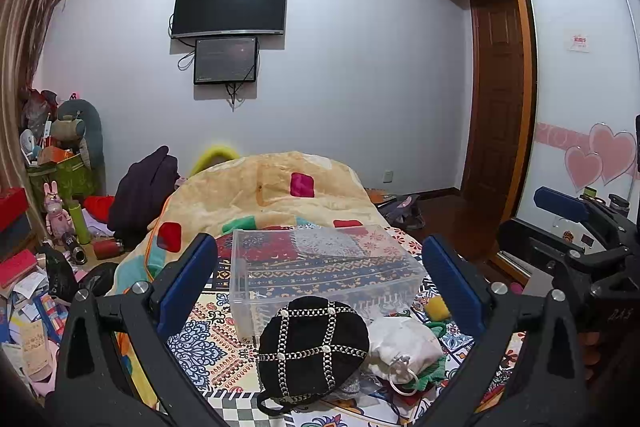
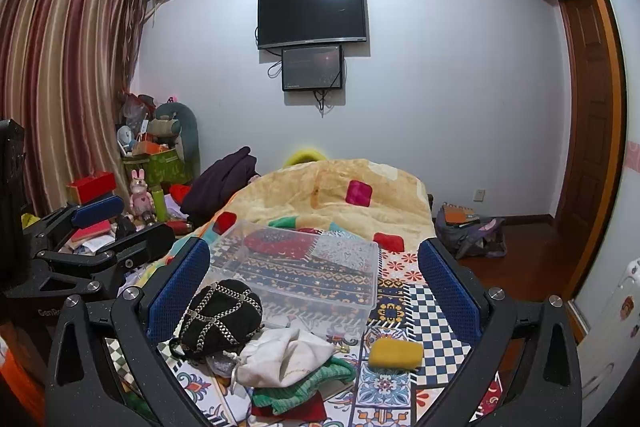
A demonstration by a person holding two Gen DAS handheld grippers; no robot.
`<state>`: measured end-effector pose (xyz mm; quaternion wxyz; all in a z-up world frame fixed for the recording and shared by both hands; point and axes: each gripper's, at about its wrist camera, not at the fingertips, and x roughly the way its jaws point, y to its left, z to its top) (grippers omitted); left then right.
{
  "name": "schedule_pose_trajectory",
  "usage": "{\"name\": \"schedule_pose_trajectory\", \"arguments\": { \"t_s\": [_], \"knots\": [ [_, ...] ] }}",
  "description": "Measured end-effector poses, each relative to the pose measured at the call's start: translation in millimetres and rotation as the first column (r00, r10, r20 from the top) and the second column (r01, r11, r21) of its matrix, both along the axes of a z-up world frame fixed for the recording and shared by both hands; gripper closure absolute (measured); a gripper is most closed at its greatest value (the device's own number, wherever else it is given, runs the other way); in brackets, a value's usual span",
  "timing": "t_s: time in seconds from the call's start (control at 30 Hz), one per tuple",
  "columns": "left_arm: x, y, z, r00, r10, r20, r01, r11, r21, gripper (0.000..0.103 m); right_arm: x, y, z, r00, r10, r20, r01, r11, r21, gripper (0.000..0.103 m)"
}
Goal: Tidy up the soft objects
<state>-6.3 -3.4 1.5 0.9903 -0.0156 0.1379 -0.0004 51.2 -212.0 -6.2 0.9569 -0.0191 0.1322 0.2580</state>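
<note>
Both pairs of blue-padded fingers stand spread wide with nothing between them: the left gripper (image 1: 320, 283) hovers over the near end of the bed with its jaws framing the black hat (image 1: 314, 345), and the right gripper (image 2: 314, 291) does the same a little further right, its jaws framing the heap of soft things. Just ahead of the fingers lie the pieces to be sorted. The black hat, crossed with silver chain trim, leans against a white drawstring pouch (image 2: 284, 357), which sits on a folded green knit cloth (image 2: 312, 385); a yellow sponge (image 2: 396, 353) lies just beside them, apart from the pile. Right behind the heap stands a clear plastic bin (image 2: 304, 267), open-topped and seemingly empty, the likely home for all of it. Everything rests on a patterned bedspread (image 2: 424, 311), with a bunched quilt (image 2: 332, 195) beyond. These items look light and limp. The hat should crush readily, so a pinch across its crown or brim fold would serve, though the chains may slip on the pads. The pouch is best taken at its gathered neck, the sponge across its short sides. The cloth will probably droop and drag when lifted.
</note>
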Motion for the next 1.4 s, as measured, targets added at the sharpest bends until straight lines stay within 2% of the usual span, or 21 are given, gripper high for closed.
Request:
{"name": "schedule_pose_trajectory", "arguments": {
  "t_s": [1.4],
  "knots": [
    [0.5,2.4,0.8,1.0,0.001,0.006,-0.001,1.0,0.0,0.0,-2.3,-0.5,3.3,1.0,0.004,-0.006,-0.004,1.0,0.023,0.0]
  ]
}}
